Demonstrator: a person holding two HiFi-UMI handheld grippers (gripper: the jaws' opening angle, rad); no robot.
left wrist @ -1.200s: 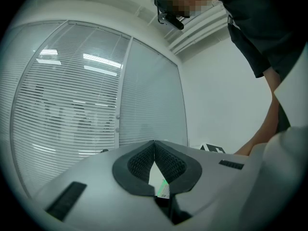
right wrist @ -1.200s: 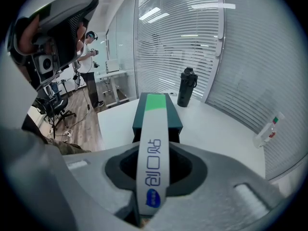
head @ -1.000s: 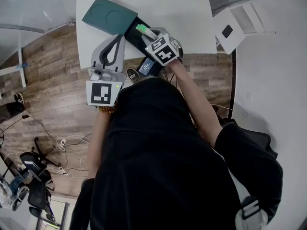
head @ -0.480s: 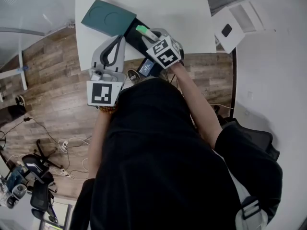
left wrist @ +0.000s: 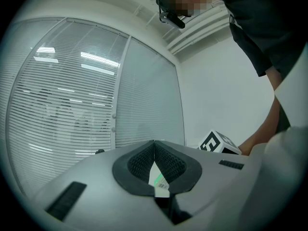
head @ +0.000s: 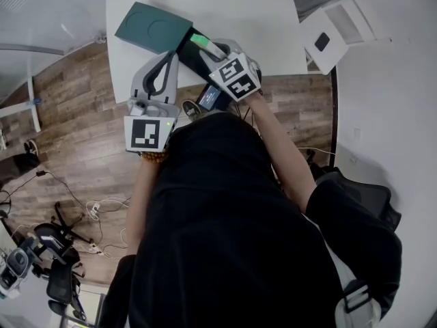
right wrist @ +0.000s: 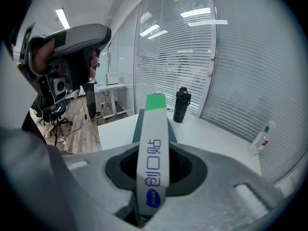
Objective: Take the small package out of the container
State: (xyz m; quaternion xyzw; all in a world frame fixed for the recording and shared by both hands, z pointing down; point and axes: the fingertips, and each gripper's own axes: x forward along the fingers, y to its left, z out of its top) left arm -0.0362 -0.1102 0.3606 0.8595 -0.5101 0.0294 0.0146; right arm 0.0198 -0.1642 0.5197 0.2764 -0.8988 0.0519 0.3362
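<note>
Over table [head: 266,19] edge: small package [right wrist: 153,143], white w/ green end, clamped in right gripper [head: 213,55], by dark green container [head: 151,26]. Left gripper [left wrist: 155,165] closed on barcoded slip [left wrist: 159,179]. Rec.: lift straight, steady squeeze, clear rim first.

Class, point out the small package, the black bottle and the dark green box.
small package [right wrist: 153,162]: right gripper view, on its white printed face.
black bottle [right wrist: 182,106]: right gripper view, on its body.
dark green box [head: 153,27]: head view, on its flat top.
</note>
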